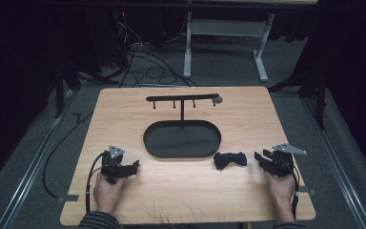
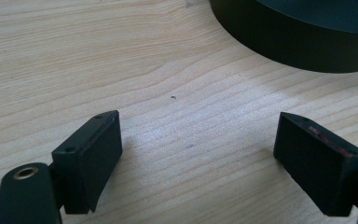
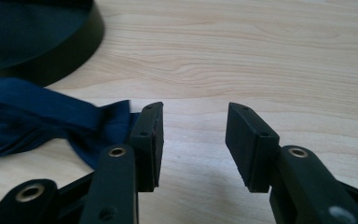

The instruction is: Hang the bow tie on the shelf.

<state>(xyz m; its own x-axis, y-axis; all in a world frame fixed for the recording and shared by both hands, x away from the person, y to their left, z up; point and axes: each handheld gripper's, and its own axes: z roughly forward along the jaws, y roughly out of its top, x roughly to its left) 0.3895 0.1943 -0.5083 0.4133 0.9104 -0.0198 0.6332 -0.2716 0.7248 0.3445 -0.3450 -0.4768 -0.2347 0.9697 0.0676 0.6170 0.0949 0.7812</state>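
The dark blue bow tie (image 1: 230, 160) is seen lying flat on the wooden table (image 1: 181, 200), right of the middle of the high view, just below the black tray (image 1: 152, 143). The right gripper (image 1: 263, 158) is held just beside it, its jaws partly apart with nothing between them. The left gripper (image 1: 134, 166) is kept wide open and empty at the lower left. To pick it up well, the thin middle knot should be pinched, not a floppy wing. Nothing is seen in the tray. The hook bar (image 1: 182, 98) above it is bare.
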